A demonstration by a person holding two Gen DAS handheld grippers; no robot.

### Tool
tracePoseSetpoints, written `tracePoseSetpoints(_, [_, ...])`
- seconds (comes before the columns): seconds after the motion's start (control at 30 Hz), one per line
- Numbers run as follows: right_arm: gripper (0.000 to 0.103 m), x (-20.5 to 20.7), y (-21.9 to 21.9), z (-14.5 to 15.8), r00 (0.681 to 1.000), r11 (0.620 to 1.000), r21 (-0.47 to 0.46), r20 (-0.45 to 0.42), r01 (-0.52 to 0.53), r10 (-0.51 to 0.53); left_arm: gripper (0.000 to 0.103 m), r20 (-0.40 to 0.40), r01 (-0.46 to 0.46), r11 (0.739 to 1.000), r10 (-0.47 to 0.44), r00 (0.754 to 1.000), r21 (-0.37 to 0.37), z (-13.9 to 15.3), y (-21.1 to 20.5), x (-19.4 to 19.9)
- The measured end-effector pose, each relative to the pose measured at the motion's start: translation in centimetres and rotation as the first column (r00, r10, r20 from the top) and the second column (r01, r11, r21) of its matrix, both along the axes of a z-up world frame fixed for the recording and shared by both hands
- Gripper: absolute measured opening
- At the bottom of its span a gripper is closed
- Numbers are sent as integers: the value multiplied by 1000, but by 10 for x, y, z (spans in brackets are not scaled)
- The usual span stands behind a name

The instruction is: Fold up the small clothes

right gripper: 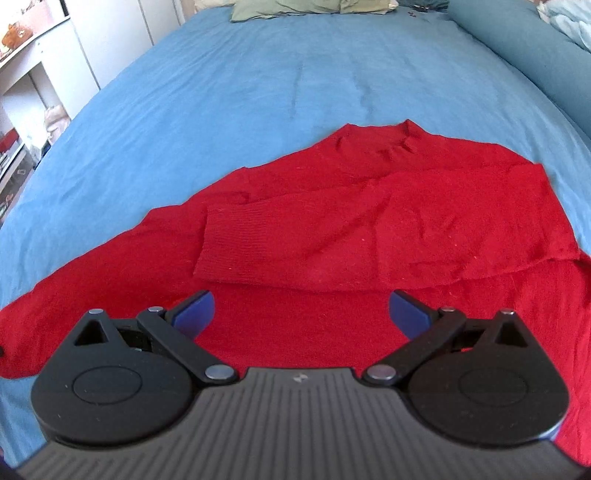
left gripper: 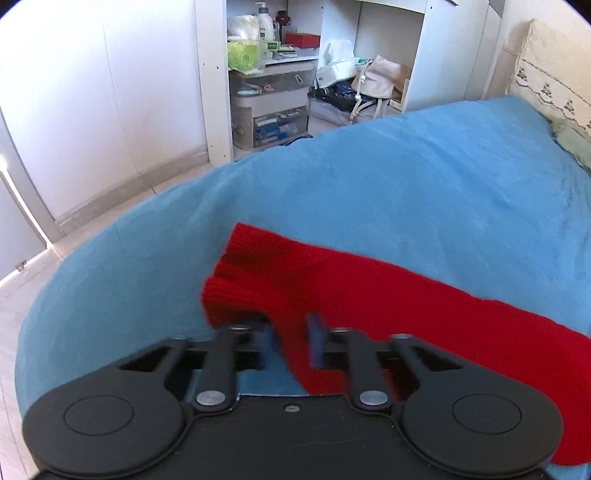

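While the left claw (left gripper: pixel 291 343) pinches the red sweater (right gripper: pixel 332 221), the right claw (right gripper: pixel 301 314) hangs spread above it.

Bright daylight, fisheye-bent edges, left view's foreground motion-blurred.

Black hand-held gripper (right gripper: pixel 301 314), blue pads (right gripper: pixel 194 312), silver screws.

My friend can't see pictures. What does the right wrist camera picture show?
A red sweater lies spread on a blue bed sheet, one sleeve folded across its front. Just above its near edge, the right hand-held gripper has its blue-padded fingers wide apart, holding nothing. Green pillows lie at the bed's far end.
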State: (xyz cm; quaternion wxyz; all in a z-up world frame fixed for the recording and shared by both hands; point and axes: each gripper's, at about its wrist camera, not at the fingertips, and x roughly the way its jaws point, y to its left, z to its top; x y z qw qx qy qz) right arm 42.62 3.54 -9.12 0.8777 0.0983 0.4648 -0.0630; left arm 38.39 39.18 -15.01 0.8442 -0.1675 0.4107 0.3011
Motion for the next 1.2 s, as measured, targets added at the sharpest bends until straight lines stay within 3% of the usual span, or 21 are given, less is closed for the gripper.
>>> tracePoseSetpoints(0.2, [103, -2, -30, 1, 997, 997, 39, 34, 63, -65, 6, 11, 42, 996, -43, 999, 73, 23, -20, 15])
tracePoseSetpoints(0.3, [103, 0, -53, 7, 994, 994, 72, 55, 86, -90, 6, 49, 117, 984, -124, 991, 133, 55, -49, 25])
tracePoseSetpoints(0.4, [103, 0, -78, 21, 992, 993, 80, 86, 87, -94, 6, 82, 219, 955, -239, 968, 200, 91, -94, 39])
tracePoseSetpoints(0.53, [103, -3, -118, 44, 989, 996, 48, 127, 72, -78, 6, 125, 368, 897, -406, 905, 245, 135, -172, 64])
tracePoseSetpoints(0.7, [103, -5, -183, 68, 981, 994, 48, 164, 98, -105, 6, 188, 537, 806, -584, 790, 249, 164, -287, 86])
tracePoseSetpoints(0.83, [103, -11, -239, 68, 975, 990, 72, 178, 122, -133, 6, 209, 653, 729, -684, 699, 204, 142, -380, 93])
tracePoseSetpoints(0.97, [103, -17, -286, 47, 969, 977, 123, 160, 172, -190, 6, 158, 746, 647, -762, 628, 160, 75, -466, 93])
tracePoseSetpoints(1.1, [103, -19, -320, 17, 968, 967, 167, 129, 191, -213, 6, 78, 793, 600, -800, 595, 108, 10, -512, 90])
tracePoseSetpoints(1.2, [103, -19, -334, -2, 973, 963, 200, 110, 179, -204, 12, 34, 813, 569, -821, 569, 126, -11, -528, 82])
